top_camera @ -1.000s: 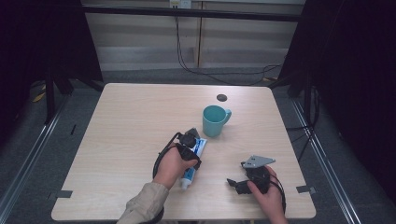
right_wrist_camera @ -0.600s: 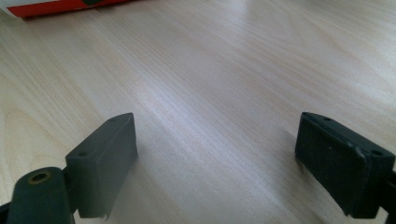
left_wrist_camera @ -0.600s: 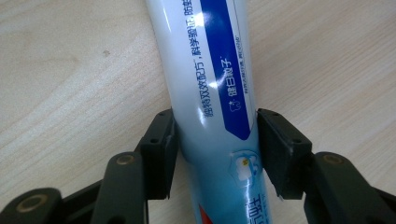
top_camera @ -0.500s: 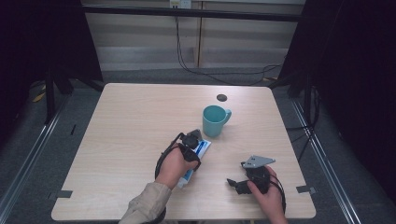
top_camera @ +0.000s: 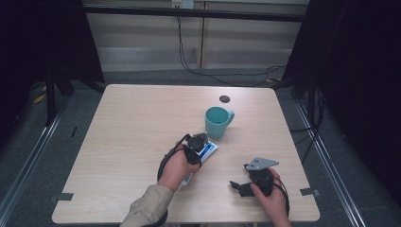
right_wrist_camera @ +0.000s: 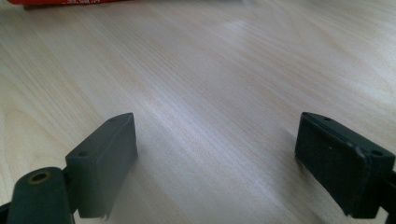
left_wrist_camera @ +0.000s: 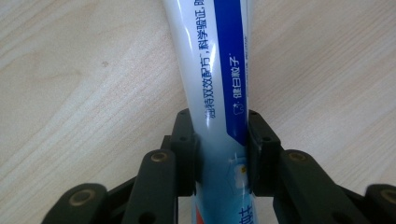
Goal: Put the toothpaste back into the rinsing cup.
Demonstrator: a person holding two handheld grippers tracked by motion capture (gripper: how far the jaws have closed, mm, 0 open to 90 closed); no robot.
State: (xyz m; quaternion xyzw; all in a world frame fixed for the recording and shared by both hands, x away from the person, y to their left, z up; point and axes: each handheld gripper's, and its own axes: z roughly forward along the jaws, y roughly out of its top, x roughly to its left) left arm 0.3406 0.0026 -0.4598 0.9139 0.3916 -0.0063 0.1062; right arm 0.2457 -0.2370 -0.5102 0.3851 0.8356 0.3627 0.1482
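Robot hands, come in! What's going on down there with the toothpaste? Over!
Left gripper just closed on toothpaste tube, tube flat on table. Right gripper open, empty. Teal mug just beyond tube.

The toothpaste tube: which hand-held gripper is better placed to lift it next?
Left. The left hand-held gripper is already shut on the toothpaste tube, jaws pressing both sides. The right hand-held gripper stands open over bare table, apart from the tube.

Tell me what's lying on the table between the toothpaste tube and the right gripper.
Nothing: in the high view, bare wooden table separates the toothpaste tube, clamped by the left gripper, from the open right gripper.
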